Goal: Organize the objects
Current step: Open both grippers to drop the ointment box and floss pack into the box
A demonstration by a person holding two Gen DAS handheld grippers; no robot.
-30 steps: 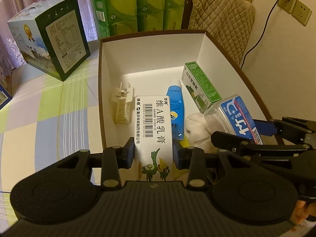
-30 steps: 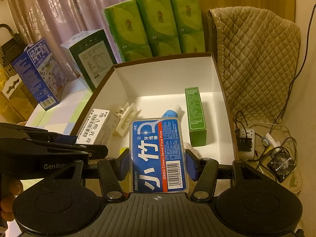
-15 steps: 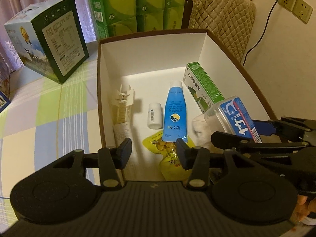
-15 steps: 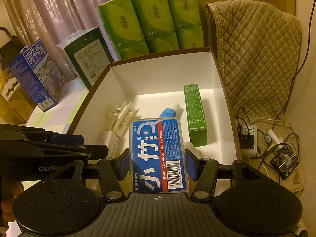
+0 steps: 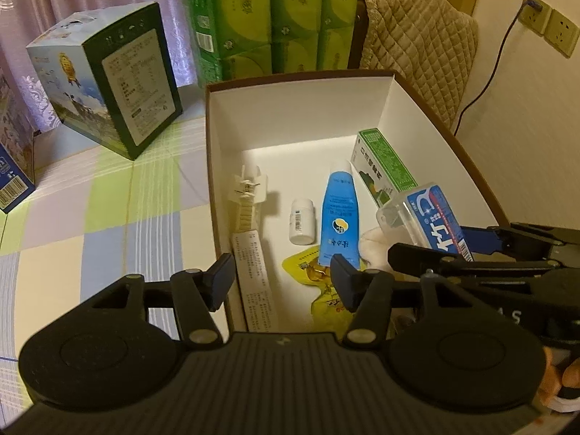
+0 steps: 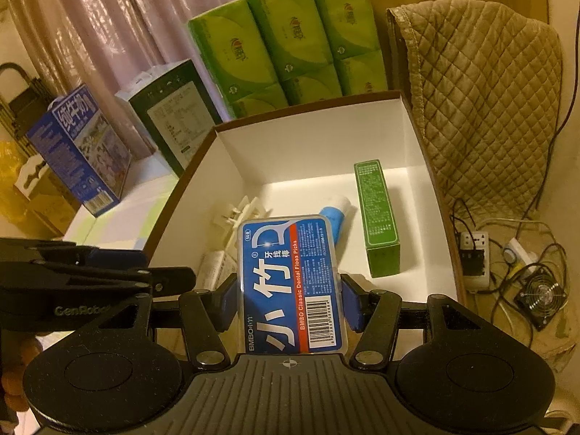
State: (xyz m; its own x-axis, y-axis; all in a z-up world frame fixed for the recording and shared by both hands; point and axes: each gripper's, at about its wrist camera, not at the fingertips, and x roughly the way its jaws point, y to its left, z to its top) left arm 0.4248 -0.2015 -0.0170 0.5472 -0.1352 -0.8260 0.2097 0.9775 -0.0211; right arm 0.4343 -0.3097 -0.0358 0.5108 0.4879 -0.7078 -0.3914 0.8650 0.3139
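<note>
Both tongs are matte black plastic. The left tongs (image 5: 281,282) and the right tongs (image 6: 290,306) each carry blue pads (image 5: 222,276), silver screws, two round discs and a ribbed centre plate. One side housing bears green "GenRobot" lettering (image 6: 81,310).

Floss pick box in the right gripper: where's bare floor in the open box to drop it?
Free: the far strip along the back wall, beyond the blue tube and green carton. Crowded: near end, with yellow packet, white bottle, white carton.
</note>
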